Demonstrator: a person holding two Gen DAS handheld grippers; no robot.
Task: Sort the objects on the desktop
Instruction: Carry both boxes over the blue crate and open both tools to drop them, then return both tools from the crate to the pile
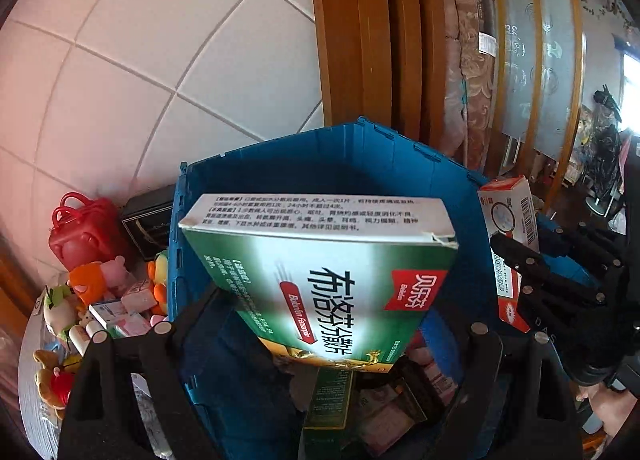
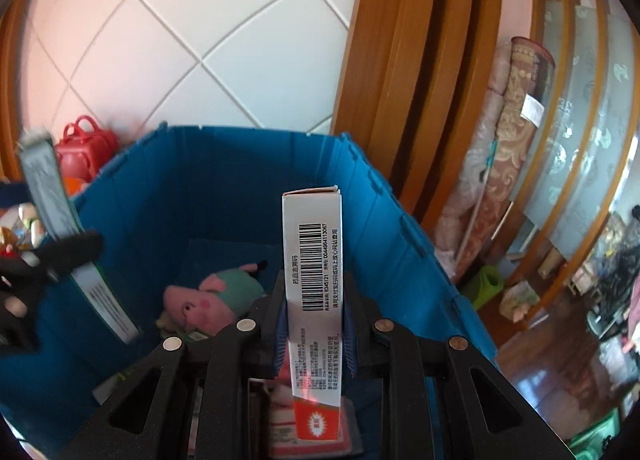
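Note:
My left gripper is shut on a green and white medicine box and holds it over the blue crate. My right gripper is shut on a white and red medicine box, upright over the same crate. That box and the right gripper also show at the right of the left wrist view. The green box and the left gripper show at the left of the right wrist view. A pink pig plush and several small boxes lie in the crate.
Left of the crate on the table lie a red toy bag, plush toys and small boxes. A tiled wall and a wooden door frame stand behind the crate. A rolled rug leans at the right.

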